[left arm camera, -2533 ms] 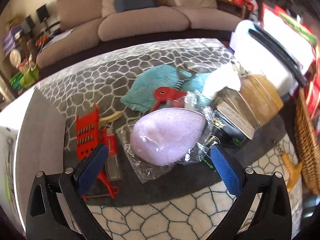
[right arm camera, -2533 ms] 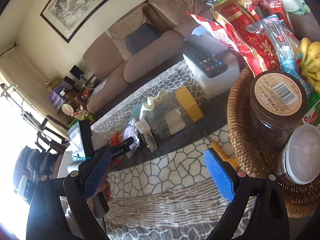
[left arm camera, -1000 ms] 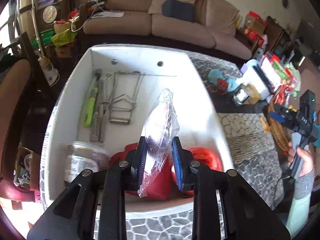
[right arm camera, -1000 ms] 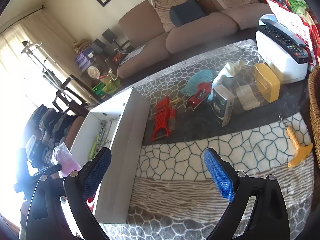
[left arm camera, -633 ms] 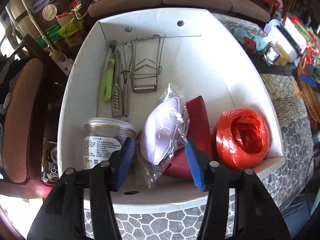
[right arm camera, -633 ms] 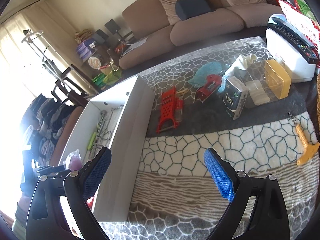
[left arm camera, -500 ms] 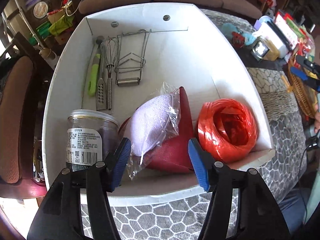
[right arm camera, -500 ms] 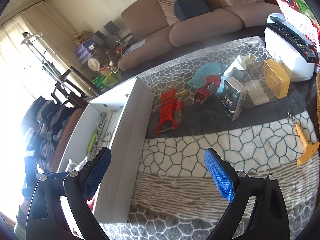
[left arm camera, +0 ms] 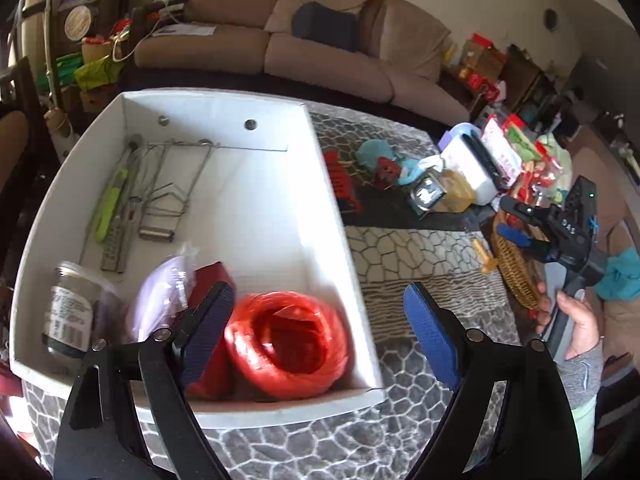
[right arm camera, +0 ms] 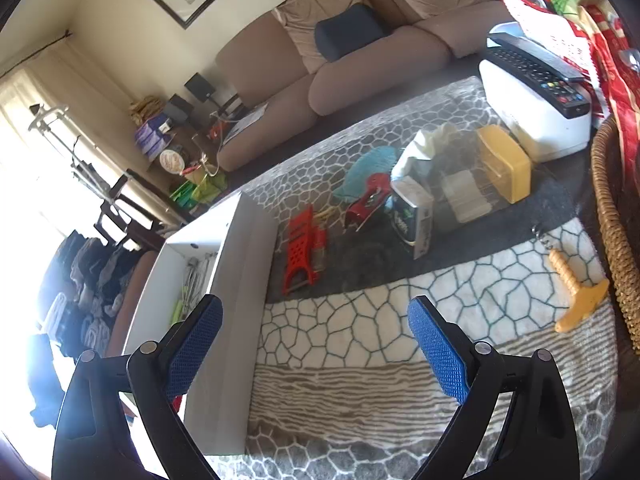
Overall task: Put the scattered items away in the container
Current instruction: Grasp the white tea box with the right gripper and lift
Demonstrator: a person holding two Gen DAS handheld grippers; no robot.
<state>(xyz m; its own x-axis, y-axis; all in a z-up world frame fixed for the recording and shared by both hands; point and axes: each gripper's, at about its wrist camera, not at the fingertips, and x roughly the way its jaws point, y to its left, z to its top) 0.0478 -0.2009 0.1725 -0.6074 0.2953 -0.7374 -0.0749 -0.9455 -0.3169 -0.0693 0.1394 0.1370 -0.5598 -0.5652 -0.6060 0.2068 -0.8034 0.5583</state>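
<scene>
Your left gripper [left arm camera: 316, 336] hangs over the near right corner of the white box [left arm camera: 320, 168], its jaws opening with nothing between the pads. A second ago those pads were clenched on the bagged lilac pad [left arm camera: 160, 300]; half a second ago they had parted around it. It now lies released inside the box at the near edge, leaning on a dark red item [left arm camera: 210, 280], between the labelled jar [left arm camera: 68, 312] in the near left corner and the red twine coil [left arm camera: 288, 340] in the near right corner. The whisk and wire utensils [left arm camera: 160, 200] rest along the far left of the box floor. One more scattered item therefore counts as stowed.

Your right gripper [right arm camera: 316, 344], held in your right hand [left arm camera: 572, 320], hovers with its jaws wide apart and empty above the pale patterned cloth, just beside the box's right wall. It was as empty a second ago.

Left on the tabletop, judged from both views: the red grater [right arm camera: 300, 256] near the box wall; the red clip tool [right arm camera: 368, 200] on the teal cloth [right arm camera: 368, 172]; the small printed carton [right arm camera: 412, 212]; the clear case with the yellow end [right arm camera: 480, 184]; and the yellow corkscrew [right arm camera: 576, 296] near the wicker basket [right arm camera: 616, 220] at the right edge. The grater is the nearest candidate for your next pick.
</scene>
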